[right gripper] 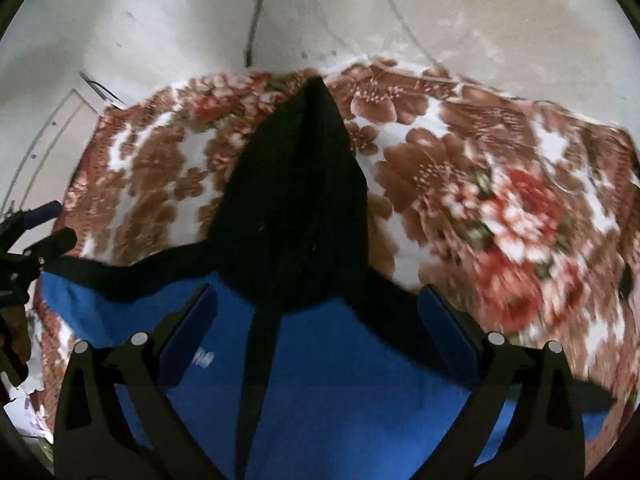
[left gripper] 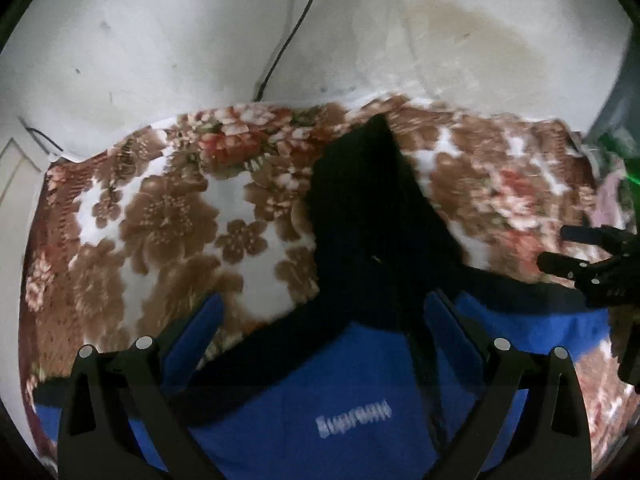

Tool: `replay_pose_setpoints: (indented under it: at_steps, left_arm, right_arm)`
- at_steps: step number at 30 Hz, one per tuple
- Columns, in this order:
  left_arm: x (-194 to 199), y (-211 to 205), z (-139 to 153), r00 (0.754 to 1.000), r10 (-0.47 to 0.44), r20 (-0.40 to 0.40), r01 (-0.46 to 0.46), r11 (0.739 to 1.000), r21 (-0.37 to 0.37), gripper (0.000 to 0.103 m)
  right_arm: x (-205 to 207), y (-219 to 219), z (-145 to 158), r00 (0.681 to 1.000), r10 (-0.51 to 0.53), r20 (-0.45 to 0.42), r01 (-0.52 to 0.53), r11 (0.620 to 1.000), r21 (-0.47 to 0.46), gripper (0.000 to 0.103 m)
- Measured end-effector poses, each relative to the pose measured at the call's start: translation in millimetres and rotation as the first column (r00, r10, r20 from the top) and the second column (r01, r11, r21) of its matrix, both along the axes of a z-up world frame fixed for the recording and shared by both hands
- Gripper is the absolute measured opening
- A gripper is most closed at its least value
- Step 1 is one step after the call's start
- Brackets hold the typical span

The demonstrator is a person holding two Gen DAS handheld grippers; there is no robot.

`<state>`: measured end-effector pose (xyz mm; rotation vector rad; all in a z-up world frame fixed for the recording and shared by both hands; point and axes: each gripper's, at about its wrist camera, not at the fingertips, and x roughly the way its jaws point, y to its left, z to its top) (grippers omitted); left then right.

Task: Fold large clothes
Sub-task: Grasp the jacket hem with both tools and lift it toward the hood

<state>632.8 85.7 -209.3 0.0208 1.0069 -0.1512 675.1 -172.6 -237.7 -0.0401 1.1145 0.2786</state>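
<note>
The garment [left gripper: 352, 392] is a blue and black top w/ white lettering, lying on a floral blanket [left gripper: 168, 216] (bed, prob.), its black hood [left gripper: 360, 200] pointing away toward the wall [left gripper: 160, 40].

Left claw [left gripper: 320, 320] is spread wide, nothing betw. its pads, hovering over the chest/lettering area. Right claw [right gripper: 316, 312] is also wide and empty, sitting over the blue body just below the hood base. Each shows at the edge of the other's view, so they're side by side over the same piece.

Step, as I judge it: early, garment looks laid out flat, no fold visible yet, claws positioning for a first grab. Next move prob. needs each claw to drop onto an edge (shoulder, sleeve or hem), pinch a single layer cleanly, then lift and carry across w/o dragging the blanket along.

Hard to see: lower hem is cut off by the claw bodies in both views; sleeve ends run out of frame or blend into black trim; motion blur smears the right side; lettering is unreadable. Can't tell if the pads touch the fabric.
</note>
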Motion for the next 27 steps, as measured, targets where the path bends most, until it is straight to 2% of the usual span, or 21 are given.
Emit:
replay_pose_setpoints:
  at_steps: [3, 7, 13, 15, 17, 19, 20, 21, 22, 23, 24, 25, 26, 27]
  left_arm:
    - [52.9, -3.6, -35.3, 1.000, -0.016, -0.024, 0.018, 0.998, 0.065, 0.098]
    - [111.4, -9.0, -73.9, 0.995, -0.070, -0.065, 0.074, 0.995, 0.063, 0.098]
    - [187.0, -15.4, -113.1, 0.980, -0.157, -0.124, 0.152, 0.987, -0.045, 0.098]
    - [208.2, -15.7, -119.5, 0.978, -0.164, -0.130, 0.150, 0.982, -0.110, 0.096]
    - [224.2, -17.4, -125.1, 0.976, -0.169, -0.141, 0.146, 0.976, -0.160, 0.087]
    - [238.9, -21.0, -135.7, 0.973, -0.159, -0.168, 0.133, 0.979, -0.156, 0.085]
    - [243.8, -23.7, -141.8, 0.967, -0.167, -0.192, 0.139, 0.978, -0.153, 0.072]
    - [248.6, -26.4, -150.5, 0.958, -0.181, -0.223, 0.152, 0.978, -0.142, 0.066]
    - [251.6, -28.8, -161.1, 0.947, -0.189, -0.260, 0.158, 0.978, -0.136, 0.052]
    - [252.9, -30.4, -166.6, 0.936, -0.209, -0.284, 0.166, 0.972, -0.167, 0.031]
    - [252.7, -33.8, -168.5, 0.929, -0.227, -0.292, 0.181, 0.967, -0.178, 0.027]
    - [249.9, -38.9, -165.2, 0.930, -0.242, -0.276, 0.205, 0.966, -0.156, 0.012]
    - [247.2, -42.4, -161.1, 0.928, -0.260, -0.266, 0.222, 0.961, -0.163, 0.006]
    - [244.4, -44.2, -156.6, 0.929, -0.268, -0.255, 0.233, 0.959, -0.161, 0.005]
  right_arm:
    - [55.7, 1.4, -26.7, 1.000, 0.010, 0.015, -0.010, 1.000, -0.011, 0.098]
    - [114.9, 0.0, -55.0, 1.000, -0.014, -0.004, 0.014, 1.000, -0.009, 0.098]
    - [176.5, 13.5, -96.4, 0.998, 0.039, -0.045, -0.038, 0.999, 0.015, 0.095]
    - [188.3, 15.3, -105.7, 0.998, 0.046, -0.053, -0.045, 0.999, 0.020, 0.089]
    - [200.8, 14.7, -119.0, 0.994, 0.040, -0.097, -0.037, 0.998, 0.042, 0.081]
    - [209.2, 13.0, -126.7, 0.991, 0.030, -0.131, -0.019, 0.996, 0.082, 0.078]
    - [211.6, 12.1, -129.8, 0.989, 0.023, -0.149, -0.008, 0.995, 0.101, 0.078]
    - [213.3, 11.7, -132.3, 0.986, 0.024, -0.164, -0.004, 0.993, 0.121, 0.072]
    - [213.5, 12.2, -132.8, 0.987, 0.031, -0.160, -0.009, 0.991, 0.132, 0.064]
    - [211.9, 14.7, -132.1, 0.988, 0.044, -0.146, -0.026, 0.992, 0.123, 0.042]
    - [210.6, 17.8, -131.7, 0.988, 0.060, -0.141, -0.044, 0.993, 0.114, 0.019]
    - [208.9, 21.2, -130.7, 0.988, 0.072, -0.136, -0.059, 0.994, 0.091, 0.017]
    - [206.0, 24.8, -127.5, 0.987, 0.091, -0.130, -0.081, 0.993, 0.084, 0.010]
    - [205.2, 27.4, -123.8, 0.987, 0.098, -0.125, -0.088, 0.993, 0.080, 0.006]
